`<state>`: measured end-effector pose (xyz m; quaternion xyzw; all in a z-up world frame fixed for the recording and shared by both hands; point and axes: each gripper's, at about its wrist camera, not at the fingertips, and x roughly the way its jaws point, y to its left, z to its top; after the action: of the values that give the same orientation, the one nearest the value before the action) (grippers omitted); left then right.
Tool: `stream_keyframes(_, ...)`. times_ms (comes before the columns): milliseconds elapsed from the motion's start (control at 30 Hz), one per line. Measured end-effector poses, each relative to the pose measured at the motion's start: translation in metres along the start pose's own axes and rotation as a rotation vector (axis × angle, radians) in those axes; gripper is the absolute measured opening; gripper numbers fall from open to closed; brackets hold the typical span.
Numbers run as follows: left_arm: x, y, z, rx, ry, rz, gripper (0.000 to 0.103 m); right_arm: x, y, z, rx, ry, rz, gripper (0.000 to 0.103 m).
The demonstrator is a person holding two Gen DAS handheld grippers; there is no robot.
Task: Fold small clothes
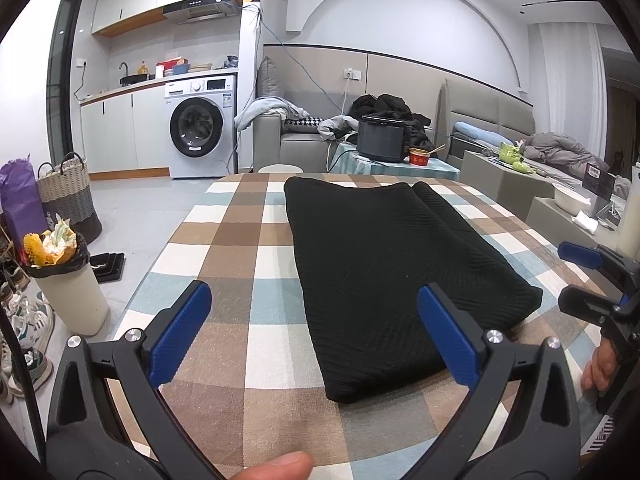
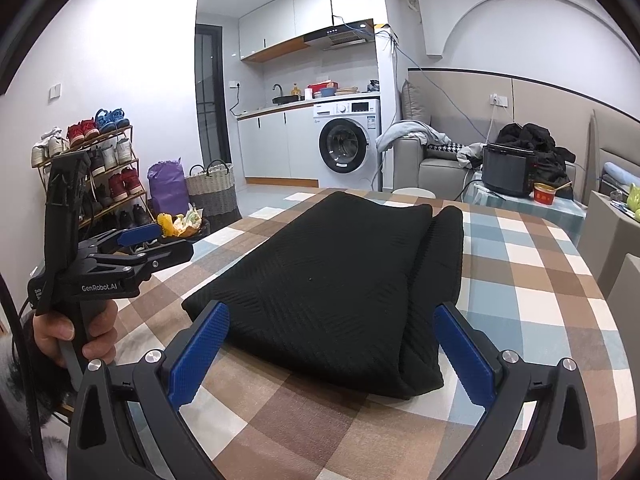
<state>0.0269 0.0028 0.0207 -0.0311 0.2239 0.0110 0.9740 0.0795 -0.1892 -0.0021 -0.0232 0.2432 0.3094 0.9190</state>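
The black ribbed knit garment lies folded lengthwise mid-table, long axis running away from both spread, empty hand-held grippers: the right hand-held gripper faces its near end squarely; the left hand-held gripper sits slightly leftward.

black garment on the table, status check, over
Left gripper and right gripper: jaws open, empty. Black garment folded lengthwise, flat on checked tablecloth. Nothing in the way.
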Motion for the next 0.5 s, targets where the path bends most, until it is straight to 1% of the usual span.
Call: stream_keyframes(500,0.0016,0.0031,0.0001,0.008,0.007,-0.002,0.102,0.0001,-0.0006,-0.0004,0.004,0.001,0.003,0.103)
